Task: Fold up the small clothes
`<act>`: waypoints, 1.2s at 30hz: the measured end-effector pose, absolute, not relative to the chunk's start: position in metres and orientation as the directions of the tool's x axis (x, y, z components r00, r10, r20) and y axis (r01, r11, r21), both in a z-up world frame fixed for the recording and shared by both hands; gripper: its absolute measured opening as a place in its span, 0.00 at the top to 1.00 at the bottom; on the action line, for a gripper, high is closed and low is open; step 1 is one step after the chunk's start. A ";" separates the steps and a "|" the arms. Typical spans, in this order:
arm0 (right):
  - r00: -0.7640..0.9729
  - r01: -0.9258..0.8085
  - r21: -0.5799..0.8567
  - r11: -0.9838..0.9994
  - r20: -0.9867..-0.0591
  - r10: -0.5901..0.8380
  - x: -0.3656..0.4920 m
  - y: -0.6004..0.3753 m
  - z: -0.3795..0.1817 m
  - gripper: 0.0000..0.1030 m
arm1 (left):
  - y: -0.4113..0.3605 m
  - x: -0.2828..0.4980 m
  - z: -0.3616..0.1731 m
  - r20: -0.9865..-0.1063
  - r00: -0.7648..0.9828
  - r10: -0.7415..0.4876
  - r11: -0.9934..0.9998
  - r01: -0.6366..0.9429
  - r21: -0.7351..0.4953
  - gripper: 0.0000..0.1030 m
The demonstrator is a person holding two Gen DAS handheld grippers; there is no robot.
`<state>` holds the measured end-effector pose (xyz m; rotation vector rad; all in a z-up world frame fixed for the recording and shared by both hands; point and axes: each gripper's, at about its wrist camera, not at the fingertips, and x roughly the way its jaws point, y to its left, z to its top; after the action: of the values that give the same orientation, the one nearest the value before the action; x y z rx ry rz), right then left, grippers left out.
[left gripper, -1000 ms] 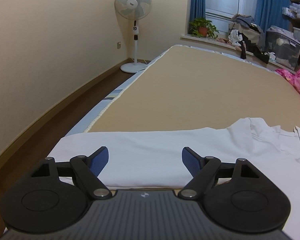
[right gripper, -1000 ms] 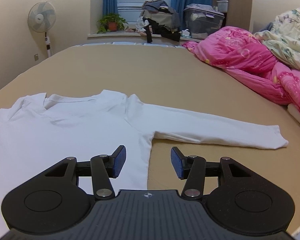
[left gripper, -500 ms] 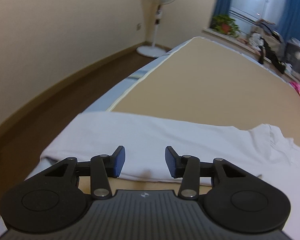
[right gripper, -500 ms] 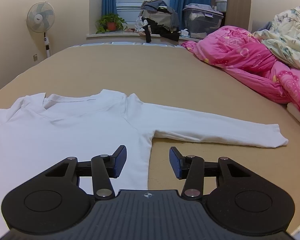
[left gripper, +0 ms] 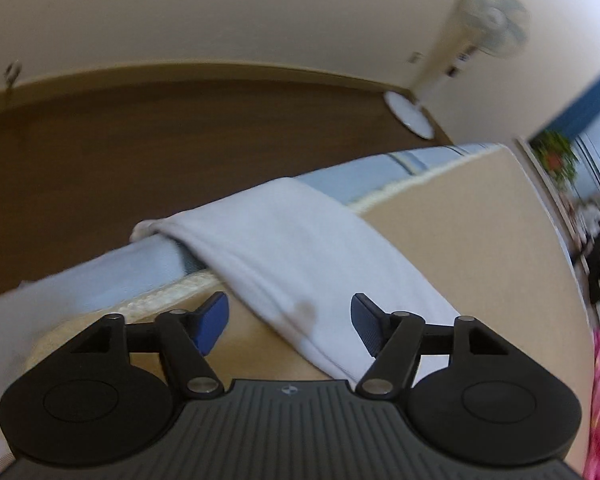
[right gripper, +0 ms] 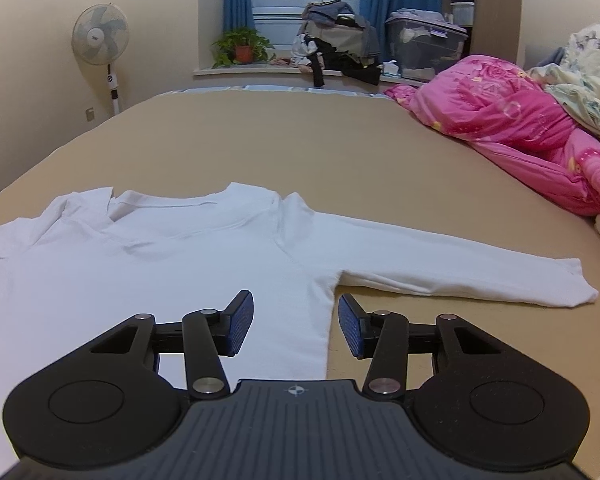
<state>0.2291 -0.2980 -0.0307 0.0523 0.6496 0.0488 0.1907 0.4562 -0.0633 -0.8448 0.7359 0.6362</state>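
1. Clearly nothing is folded yet: white shirt (right gripper: 148, 264) is spread flat on bed (right gripper: 300, 140), one sleeve (left gripper: 284, 240) draped over its edge.
2. Left gripper (left gripper: 290, 324) is opening astride that sleeve, unpinched; right gripper (right gripper: 296, 326) is held spread, empty, over the side seam.

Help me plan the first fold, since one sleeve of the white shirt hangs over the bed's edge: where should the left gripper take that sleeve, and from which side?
Probably grip the sleeve near its cuff end, where it droops over the mattress edge. There the cloth hangs free, so a pad can slip under it. Come from the floor side. The left gripper is opening, holding nothing.
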 end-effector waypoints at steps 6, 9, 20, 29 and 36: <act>0.781 -0.048 0.060 0.997 -0.620 0.075 0.234 -0.292 -0.035 0.53 | 0.455 0.199 -0.062 -0.772 0.576 0.271 0.527 -0.759 -0.382 0.32; 0.778 -0.069 0.059 0.996 -0.622 0.091 0.236 -0.288 -0.036 0.53 | 0.450 0.205 -0.062 -0.771 0.546 0.329 0.542 -0.777 -0.319 0.50; 0.762 -0.122 0.056 0.991 -0.634 0.129 0.242 -0.278 -0.039 0.53 | 0.431 0.230 -0.054 -0.719 0.461 0.521 0.561 -0.819 -0.119 0.95; 0.750 -0.147 0.055 0.988 -0.645 0.148 0.250 -0.273 -0.043 0.54 | 0.319 0.250 0.012 -0.439 0.775 0.454 0.829 -0.548 -0.111 0.96; 0.732 -0.154 0.035 0.987 -0.667 0.138 0.255 -0.269 -0.053 0.54 | 0.137 0.236 0.027 -0.391 0.858 -0.333 0.942 0.320 -0.099 0.86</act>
<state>0.2555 -0.2685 -0.0527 -0.0233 0.7324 0.1609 0.2359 0.1374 0.0271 -0.0312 0.4161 -0.3429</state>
